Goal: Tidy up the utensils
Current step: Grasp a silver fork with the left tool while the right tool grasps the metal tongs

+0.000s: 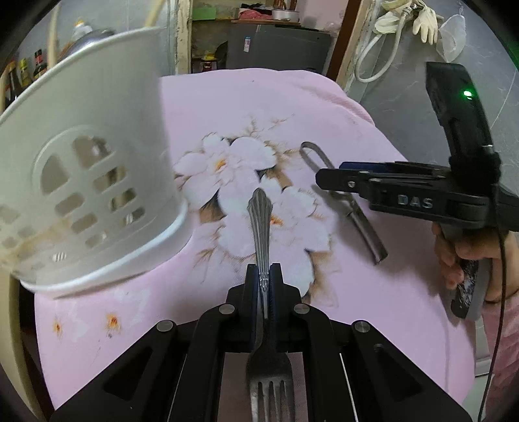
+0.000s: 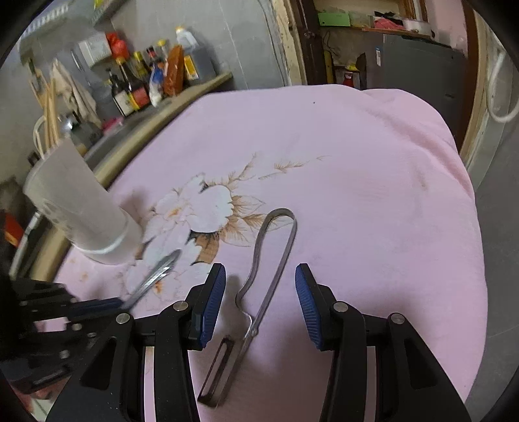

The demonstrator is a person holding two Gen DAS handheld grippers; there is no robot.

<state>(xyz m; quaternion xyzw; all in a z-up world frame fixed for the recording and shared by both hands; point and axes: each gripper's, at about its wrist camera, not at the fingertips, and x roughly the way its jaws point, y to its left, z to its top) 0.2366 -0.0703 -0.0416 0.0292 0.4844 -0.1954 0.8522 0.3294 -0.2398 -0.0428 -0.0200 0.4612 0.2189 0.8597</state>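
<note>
My left gripper is shut on a metal fork, gripped at mid-handle, with the handle end pointing forward and the tines back under the camera. It hangs above the pink floral cloth. A white slotted utensil holder stands close on the left. My right gripper is open, its blue pads on either side of a metal peeler that lies on the cloth. The holder and fork handle also show in the right wrist view.
Sauce bottles and chopsticks stand on a counter at the far left. A dark cabinet and doorway lie beyond the table. Gloves and a hose hang on the right wall. The cloth drops off at the table's right edge.
</note>
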